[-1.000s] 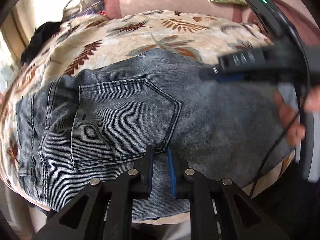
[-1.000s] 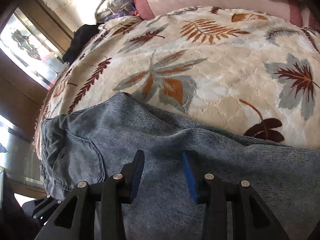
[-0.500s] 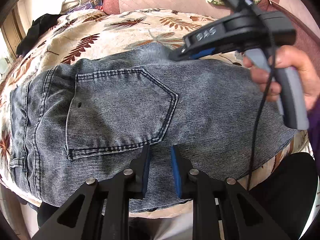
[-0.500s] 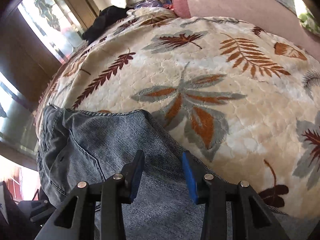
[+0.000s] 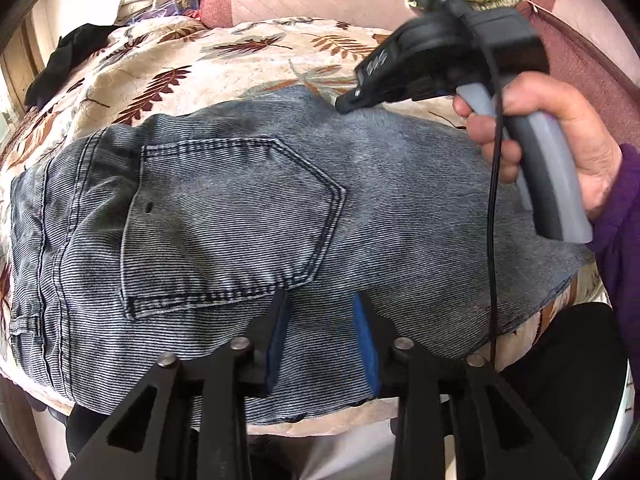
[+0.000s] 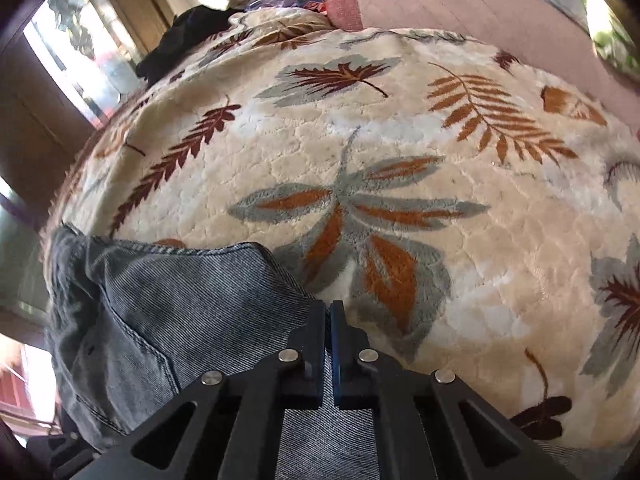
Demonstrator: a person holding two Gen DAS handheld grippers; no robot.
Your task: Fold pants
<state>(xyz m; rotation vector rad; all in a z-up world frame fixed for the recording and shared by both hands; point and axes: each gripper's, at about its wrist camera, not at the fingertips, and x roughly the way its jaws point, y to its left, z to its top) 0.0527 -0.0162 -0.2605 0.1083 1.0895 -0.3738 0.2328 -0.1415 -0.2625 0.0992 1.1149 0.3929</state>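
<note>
The pants, a pair of grey-blue denim jeans, are lying folded on a cream blanket printed with brown, orange and grey leaves, which is covering a bed. In the left wrist view the back pocket is facing up, the waistband is running down the left side, and the cloth is reaching across to the right, where its edge is hanging near the blanket's front border. The left claw is hovering over the near edge of the jeans just below the pocket; its jaws have just been opening and are standing partly apart, with denim showing in the gap but the blue pads not pressing on it. The right claw is sitting at the far edge of the jeans, where the denim is meeting the blanket; its jaws have just been closing and are now standing together, pinching the edge of the cloth between the pads. In the left wrist view a person's right hand is gripping the grey handle of that claw, a purple sleeve is covering the wrist, and a black cable is hanging down from the handle across the jeans. A dark garment is lying at the far left corner of the bed.
</note>
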